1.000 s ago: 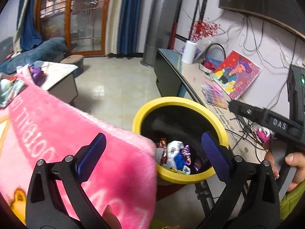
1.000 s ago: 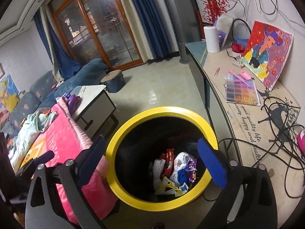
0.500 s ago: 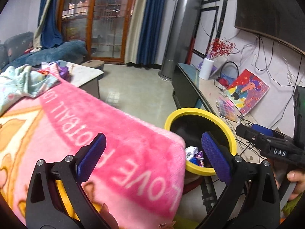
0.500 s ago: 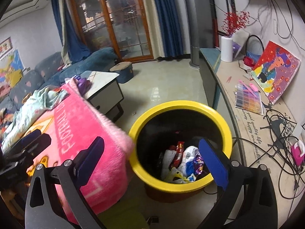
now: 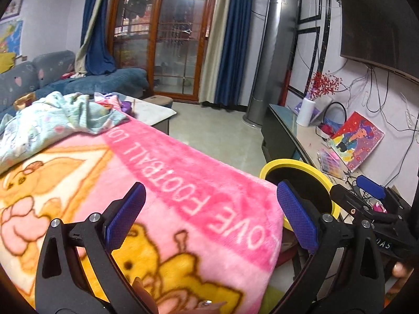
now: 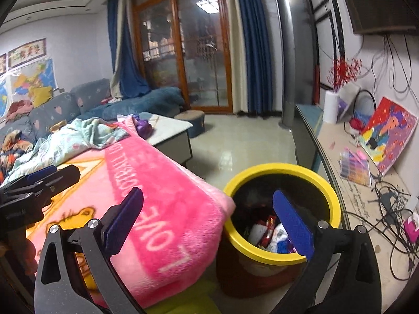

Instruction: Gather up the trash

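Both hand-held grippers have pulled up and back from the yellow-rimmed bin (image 6: 282, 209) over the last second: the left hand-held gripper (image 5: 209, 219) now hangs over the pink blanket (image 5: 183, 196), the right hand-held gripper (image 6: 207, 219) beside the rim, each spread wide and empty. Wrappers (image 6: 269, 233) lie inside the bin, so this drop looks finished and more trash must be sought.

You have two grippers: the left gripper (image 5: 212, 214) and the right gripper (image 6: 209, 217), each with two blue-padded fingers (image 5: 125, 214) spread apart. You have one yellow-rimmed trash bin (image 6: 330, 191) holding several wrappers (image 6: 267, 233); their exact number cannot be told. One pink blanket (image 5: 183, 196), one light green blanket (image 5: 52, 120), one painting (image 6: 387, 133) and one white roll (image 6: 330, 110) are present.
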### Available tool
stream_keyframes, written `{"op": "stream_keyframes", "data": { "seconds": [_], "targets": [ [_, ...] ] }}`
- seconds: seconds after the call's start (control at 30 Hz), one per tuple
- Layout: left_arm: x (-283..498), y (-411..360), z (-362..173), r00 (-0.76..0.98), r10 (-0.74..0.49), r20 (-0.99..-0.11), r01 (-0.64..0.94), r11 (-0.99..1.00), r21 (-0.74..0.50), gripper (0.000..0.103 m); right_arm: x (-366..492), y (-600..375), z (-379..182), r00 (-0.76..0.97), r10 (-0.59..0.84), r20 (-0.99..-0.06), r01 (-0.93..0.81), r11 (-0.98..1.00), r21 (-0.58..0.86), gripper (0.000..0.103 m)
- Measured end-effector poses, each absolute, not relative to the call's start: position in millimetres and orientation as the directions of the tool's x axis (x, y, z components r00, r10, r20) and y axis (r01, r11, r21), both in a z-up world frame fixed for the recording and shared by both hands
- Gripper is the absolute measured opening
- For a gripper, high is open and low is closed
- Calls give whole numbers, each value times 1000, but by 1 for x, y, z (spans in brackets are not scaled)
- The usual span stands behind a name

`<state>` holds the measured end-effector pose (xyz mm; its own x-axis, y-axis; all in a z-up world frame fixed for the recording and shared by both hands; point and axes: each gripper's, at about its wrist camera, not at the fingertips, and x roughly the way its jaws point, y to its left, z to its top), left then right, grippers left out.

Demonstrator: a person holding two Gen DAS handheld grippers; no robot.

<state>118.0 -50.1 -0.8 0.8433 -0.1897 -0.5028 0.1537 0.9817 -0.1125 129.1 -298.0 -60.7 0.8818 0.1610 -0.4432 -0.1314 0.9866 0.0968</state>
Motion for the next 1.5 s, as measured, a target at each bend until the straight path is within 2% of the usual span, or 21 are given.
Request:
{"op": "stream_keyframes", "data": {
  "seconds": [0.2,0.4,1.5],
  "targets": [
    [89,-35,-4,882,-145,-449,127,989,-70,92,104,-287,-58,935,107,-337,-91,994,62,96],
    [73,-26,-9,899,-120,-422,106,993,-55,92,92,-279,-62,955,54,-293,-46,998,34,96],
    [65,-18,-12,902,-120,-414,94,992,-81,92,93,-269,-74,952,70,-299,-71,997,6,96]
  ]
}}
